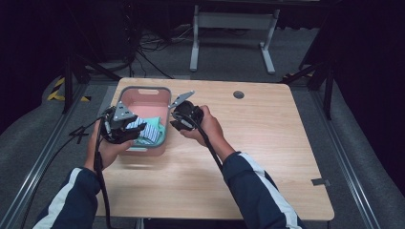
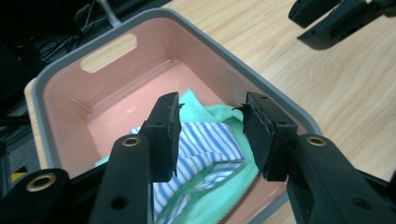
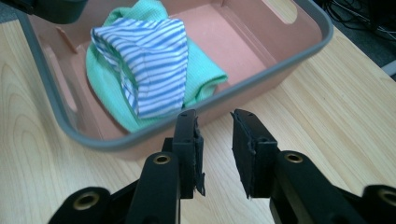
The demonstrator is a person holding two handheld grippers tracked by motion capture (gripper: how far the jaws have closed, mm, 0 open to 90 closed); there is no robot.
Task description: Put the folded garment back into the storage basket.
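A pink bin with a grey rim [image 1: 144,90] [image 2: 56,84] [image 3: 299,46] stands at the table's far left. Inside it lie a blue-and-white striped cloth [image 1: 138,124] [image 2: 205,144] [image 3: 149,60] on top of a green cloth [image 1: 155,128] [image 2: 224,114] [image 3: 201,70]. My left gripper [image 1: 125,130] [image 2: 212,135] hovers open over the near end of the bin, just above the cloths, holding nothing. Just outside the bin's right wall, above the bare table, my right gripper [image 1: 179,121] [image 3: 215,149] is open and empty.
The light wooden table [image 1: 267,143] stretches bare to the right and front. A round cable hole [image 1: 238,94] sits near its far edge. Beyond the table stand a white frame [image 1: 234,33] and floor cables [image 1: 148,43].
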